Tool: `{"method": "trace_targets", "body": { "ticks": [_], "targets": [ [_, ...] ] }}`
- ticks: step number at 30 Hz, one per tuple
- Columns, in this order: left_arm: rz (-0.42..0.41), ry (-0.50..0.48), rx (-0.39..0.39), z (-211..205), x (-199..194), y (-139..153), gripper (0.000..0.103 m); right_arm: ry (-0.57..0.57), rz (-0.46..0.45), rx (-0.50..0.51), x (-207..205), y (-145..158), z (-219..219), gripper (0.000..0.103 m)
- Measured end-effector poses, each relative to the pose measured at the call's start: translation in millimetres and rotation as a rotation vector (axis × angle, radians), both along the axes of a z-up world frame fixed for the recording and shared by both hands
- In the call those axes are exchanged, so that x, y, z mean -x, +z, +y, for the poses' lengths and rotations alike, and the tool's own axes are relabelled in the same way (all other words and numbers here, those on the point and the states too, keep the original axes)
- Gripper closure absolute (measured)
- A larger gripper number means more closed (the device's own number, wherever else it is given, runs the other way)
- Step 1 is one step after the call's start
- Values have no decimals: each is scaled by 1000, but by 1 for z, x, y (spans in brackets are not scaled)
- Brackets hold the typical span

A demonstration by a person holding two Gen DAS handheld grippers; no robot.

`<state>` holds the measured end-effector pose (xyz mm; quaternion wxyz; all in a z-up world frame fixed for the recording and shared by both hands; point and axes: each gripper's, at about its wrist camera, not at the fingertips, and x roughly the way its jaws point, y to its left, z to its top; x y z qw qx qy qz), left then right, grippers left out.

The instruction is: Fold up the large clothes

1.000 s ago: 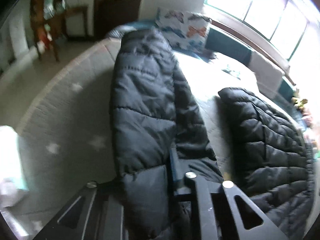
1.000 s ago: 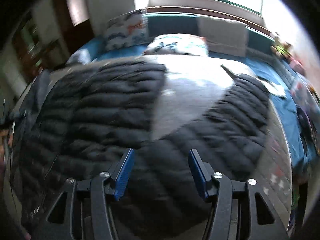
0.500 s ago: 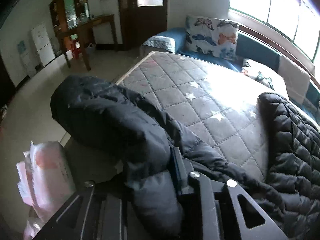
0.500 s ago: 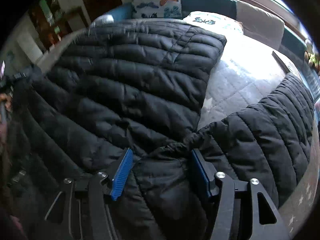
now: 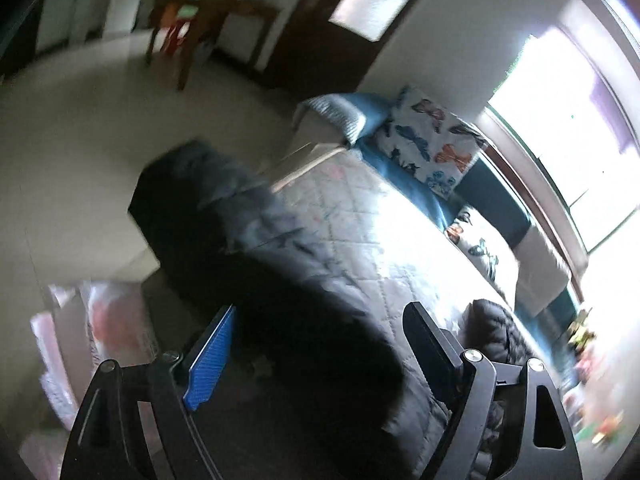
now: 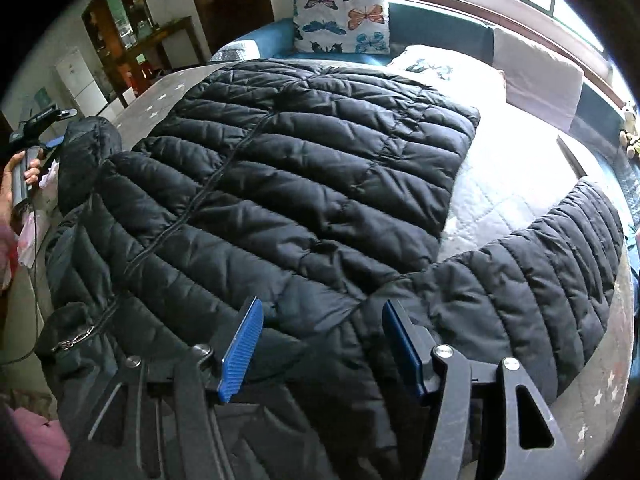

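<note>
A large black puffer jacket (image 6: 304,176) lies spread front-up on the quilted grey bed (image 6: 504,184), zipper running down its middle. One sleeve (image 6: 552,264) stretches out to the right. The other sleeve (image 5: 248,248) hangs over the bed's left edge, blurred in the left wrist view. My left gripper (image 5: 316,344) is open and empty above that sleeve. My right gripper (image 6: 320,344) is open, hovering just over the jacket near the right armpit, holding nothing.
A butterfly-print pillow (image 6: 340,20) and a blue cushioned bench (image 6: 440,36) sit at the bed's far side under a window. A pink plastic bag (image 5: 80,344) lies on the floor by the bed's left edge. A wooden table (image 5: 208,12) stands by the far wall.
My left gripper has opened and let go of the sleeve, which now hangs over the bed's edge. My right gripper stays open over the jacket and has pulled back slightly.
</note>
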<state>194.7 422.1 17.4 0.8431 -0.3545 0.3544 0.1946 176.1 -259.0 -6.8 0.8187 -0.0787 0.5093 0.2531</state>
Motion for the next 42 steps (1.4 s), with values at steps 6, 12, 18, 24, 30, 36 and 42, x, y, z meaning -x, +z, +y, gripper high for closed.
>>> {"method": "trace_targets", "body": {
  "ticks": [6, 12, 18, 24, 30, 36, 42],
  "targets": [
    [-25, 59, 263, 44, -14, -45, 17, 13, 24, 19, -7, -7, 16, 35],
    [-123, 10, 289, 73, -41, -46, 68, 19, 23, 25, -13, -6, 29, 35],
    [-308, -157, 144, 51, -56, 33, 84, 6, -16, 6, -11, 8, 33, 35],
    [-504, -388, 33, -18, -32, 99, 86, 5, -69, -48, 1, 28, 30, 35],
    [-599, -668, -42, -119, -7, 153, 86, -5, -124, -84, 14, 46, 20, 35],
    [-559, -905, -106, -223, 16, 157, 86, -43, -135, -135, 24, 53, -1, 35],
    [-373, -1136, -123, -338, 33, 94, 85, -97, -120, -166, 38, 48, -25, 35]
  ]
}}
